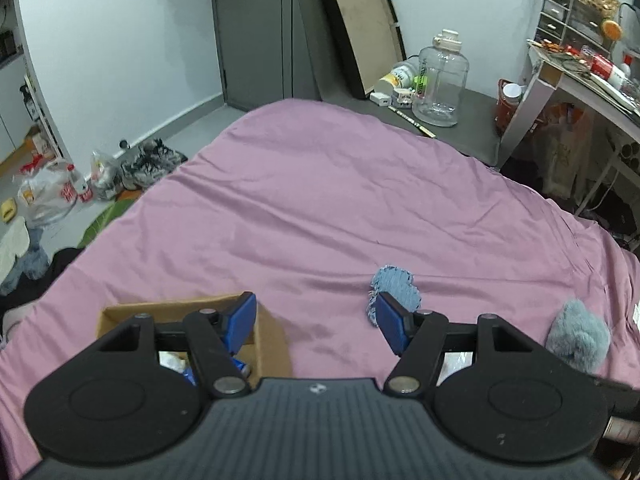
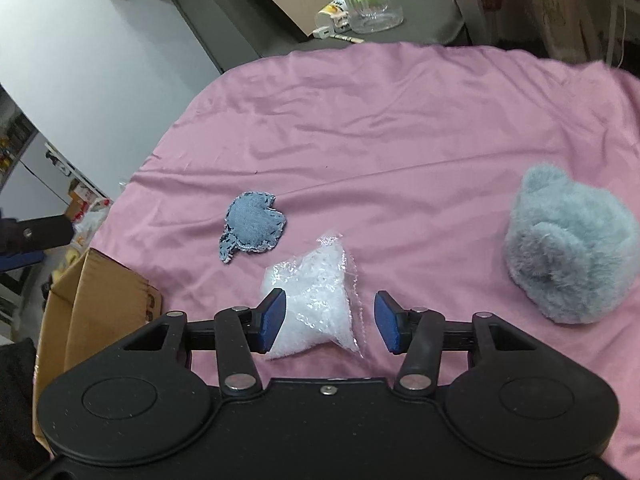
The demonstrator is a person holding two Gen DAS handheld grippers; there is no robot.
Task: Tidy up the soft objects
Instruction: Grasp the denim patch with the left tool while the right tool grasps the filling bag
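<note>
- Right gripper [image 2: 330,322] is wide open, holding nothing, jaws either side of the clear bag [image 2: 316,300] of white fluff at lower centre of its view.
- Left gripper [image 1: 316,322] is open and empty too, low in its frame above the box [image 1: 272,336].
- Looks like the pick-up step: close on the bag gently, then carry it left to the box.
- Count on the pink sheet [image 2: 400,120]: one bag, one denim heart [image 2: 254,226] mid-left, one grey plush [image 2: 572,252] far right, one box.
</note>
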